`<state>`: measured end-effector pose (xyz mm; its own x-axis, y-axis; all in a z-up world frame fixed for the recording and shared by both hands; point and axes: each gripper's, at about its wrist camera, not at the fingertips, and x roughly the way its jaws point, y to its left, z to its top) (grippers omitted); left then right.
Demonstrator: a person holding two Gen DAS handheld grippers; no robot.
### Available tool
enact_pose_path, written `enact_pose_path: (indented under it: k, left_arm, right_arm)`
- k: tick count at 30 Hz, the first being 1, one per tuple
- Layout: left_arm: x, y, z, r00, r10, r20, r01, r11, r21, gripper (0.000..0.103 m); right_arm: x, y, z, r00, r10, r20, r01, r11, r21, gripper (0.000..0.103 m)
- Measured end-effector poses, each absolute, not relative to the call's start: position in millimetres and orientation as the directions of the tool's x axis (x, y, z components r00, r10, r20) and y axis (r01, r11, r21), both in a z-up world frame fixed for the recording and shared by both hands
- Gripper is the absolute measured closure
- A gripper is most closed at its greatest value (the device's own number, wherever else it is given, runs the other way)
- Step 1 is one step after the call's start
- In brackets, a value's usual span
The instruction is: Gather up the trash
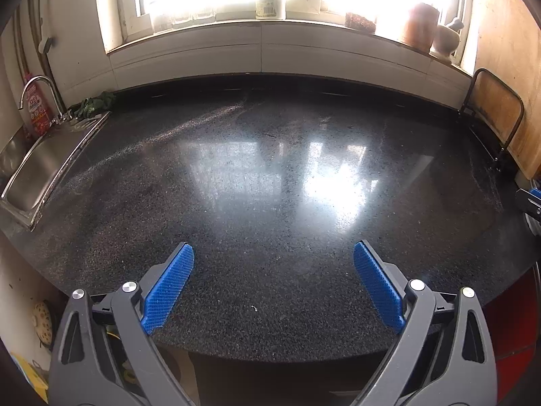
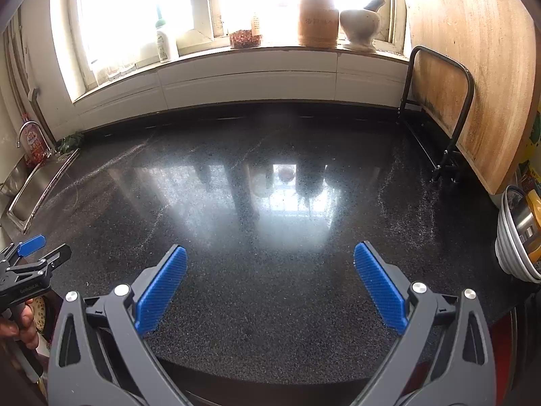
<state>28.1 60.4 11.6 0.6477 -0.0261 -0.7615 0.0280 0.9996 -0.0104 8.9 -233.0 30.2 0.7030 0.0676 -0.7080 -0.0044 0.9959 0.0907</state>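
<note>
2 tongs [image 1: 273,253] [image 2: 270,253], 1 sink [image 1: 37,169], 1 faucet [image 1: 37,91], 1 mortar [image 2: 359,25].

A tiny white scrap [image 1: 254,308] is lying flat on the dark speckled counter [image 1: 270,203], close to its front edge and well apart from anything else. It is too small to tell what it is made of. A crumpled green clump [image 1: 98,103] is sitting at the counter's back left corner, against the wall and just beside the sink [image 1: 44,169]. Whether it is cloth or leaves is not showing clearly.
</note>
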Motion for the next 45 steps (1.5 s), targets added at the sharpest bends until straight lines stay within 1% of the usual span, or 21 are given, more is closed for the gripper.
enact_pose_path:
  k: [37,41,45]
  left_arm:
    - [20,62,21,0.644,-0.032,-0.765,0.051,0.999,0.001,0.010]
    - [20,66,21,0.640,-0.051,-0.767,0.053,0.998,-0.022,0.010]
    - [20,69,22,0.653,-0.029,-0.757,0.037,0.999,-0.007,0.010]
  right_arm:
    - [2,-229,24,0.692,0.069,-0.719,-0.005,0.996,0.091,0.007]
    - [1,-230,24,0.693,0.067,-0.718,0.000,0.996,0.092,0.007]
    - [2,-231,23,0.692,0.067,-0.719,0.002,0.996,0.094,0.007]
